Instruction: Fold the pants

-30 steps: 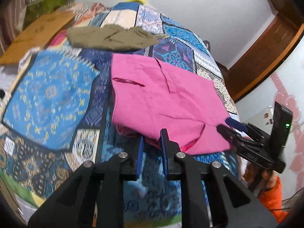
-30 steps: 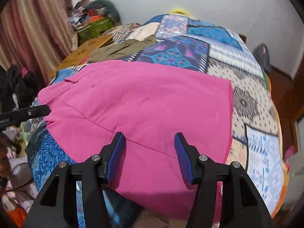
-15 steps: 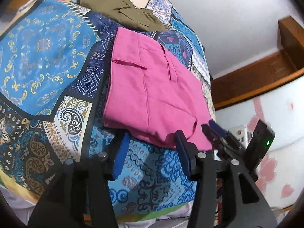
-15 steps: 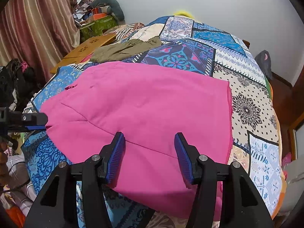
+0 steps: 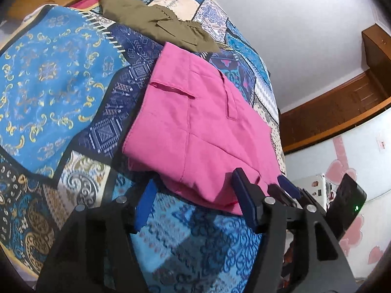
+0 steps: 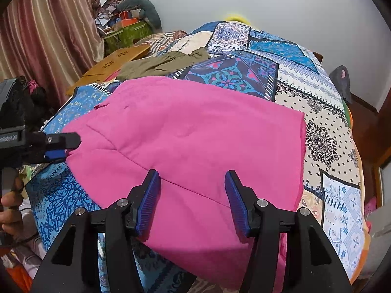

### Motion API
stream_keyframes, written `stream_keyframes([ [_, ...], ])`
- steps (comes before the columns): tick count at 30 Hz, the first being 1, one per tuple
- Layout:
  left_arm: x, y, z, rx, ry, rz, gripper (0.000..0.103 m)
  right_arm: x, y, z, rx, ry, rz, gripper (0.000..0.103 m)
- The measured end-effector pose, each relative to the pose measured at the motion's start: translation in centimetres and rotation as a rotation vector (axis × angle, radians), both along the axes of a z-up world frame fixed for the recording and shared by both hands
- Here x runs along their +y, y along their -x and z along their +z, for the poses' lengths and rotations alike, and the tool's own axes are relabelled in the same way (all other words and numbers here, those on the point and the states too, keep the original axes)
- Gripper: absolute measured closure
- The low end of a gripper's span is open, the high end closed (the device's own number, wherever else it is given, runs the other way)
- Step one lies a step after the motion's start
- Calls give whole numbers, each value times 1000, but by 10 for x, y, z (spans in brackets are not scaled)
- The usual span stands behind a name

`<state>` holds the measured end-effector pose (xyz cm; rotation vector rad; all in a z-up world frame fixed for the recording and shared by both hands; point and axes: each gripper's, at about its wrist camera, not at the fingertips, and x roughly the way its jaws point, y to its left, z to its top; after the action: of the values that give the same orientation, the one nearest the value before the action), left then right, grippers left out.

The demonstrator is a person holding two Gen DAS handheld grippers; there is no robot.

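The pink pants lie folded flat on the patchwork bedspread, near its front edge. My left gripper is open and empty, its jaws just in front of the pants' near left corner. My right gripper is open and empty, hovering over the near edge of the pink pants. The left gripper also shows in the right wrist view beside the pants' left corner. The right gripper shows in the left wrist view at the pants' right corner.
Olive green pants lie crumpled on the bed behind the pink ones, also in the right wrist view. A wooden board and clutter with a green box sit at the far left by the curtain. A wooden door stands right.
My left gripper has opened wide and drawn close to the pants' near left corner. My right gripper has stayed open and risen slightly over the near edge.
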<state>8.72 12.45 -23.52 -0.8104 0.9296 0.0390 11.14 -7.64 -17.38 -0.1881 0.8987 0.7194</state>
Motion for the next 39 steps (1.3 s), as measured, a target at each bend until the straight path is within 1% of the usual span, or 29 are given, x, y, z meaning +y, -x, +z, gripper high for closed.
stream_keyframes([
  [1, 2, -6, -1, 6, -10, 5, 50, 0, 0, 0, 0, -1, 1, 50],
  [2, 3, -9, 0, 14, -34, 10, 55, -1, 0, 0, 0, -1, 2, 50],
  [3, 4, -11, -1, 20, -51, 12, 63, -1, 0, 0, 1, -2, 2, 50],
  [4, 5, -14, -1, 22, -69, 8, 68, -1, 0, 0, 1, -3, 1, 50],
  [7, 2, -20, 2, 13, -119, -22, 76, -1, 0, 0, 1, 2, 1, 50],
  [8, 1, -20, 5, 8, -146, -35, 78, 0, -1, 0, -6, 9, 4, 50],
  [9, -2, -20, 10, 1, -187, -47, 84, 0, -1, 1, -2, 15, 5, 50],
  [11, -4, -19, 20, -17, -237, -65, 86, 0, -3, 4, 12, 18, 6, 50],
  [13, -7, -18, 35, -40, -300, -80, 88, 0, -4, 11, 17, -5, 1, 50],
  [15, -12, -16, 52, -69, -392, -94, 89, 3, -5, 19, 8, -28, -4, 50],
  [16, -14, -16, 57, -80, -425, -99, 89, 6, -6, 22, 6, -37, -2, 50],
  [19, -26, -11, 77, -126, -547, -121, 89, 24, -5, 30, -2, -58, 21, 50],
  [20, -32, -8, 85, -145, -600, -127, 89, 32, -6, 30, -1, -55, 34, 50],
  [23, -47, 3, 101, -197, -715, -152, 89, 56, -6, 24, 27, -28, 85, 50],
  [24, -53, 5, 106, -210, -740, -164, 89, 65, -6, 19, 46, -12, 103, 50],
  [27, -63, 9, 111, -236, -768, -197, 90, 84, -3, 6, 98, 19, 167, 50],
  [31, -71, 9, 113, -253, -765, -229, 91, 89, 7, 4, 57, 51, 187, 50],
  [34, -75, 11, 118, -273, -786, -237, 91, 74, 3, 8, 103, -10, 154, 50],
  [39, -77, 13, 125, -281, -777, -257, 91, 28, 6, 22, 79, -64, 52, 50],
])
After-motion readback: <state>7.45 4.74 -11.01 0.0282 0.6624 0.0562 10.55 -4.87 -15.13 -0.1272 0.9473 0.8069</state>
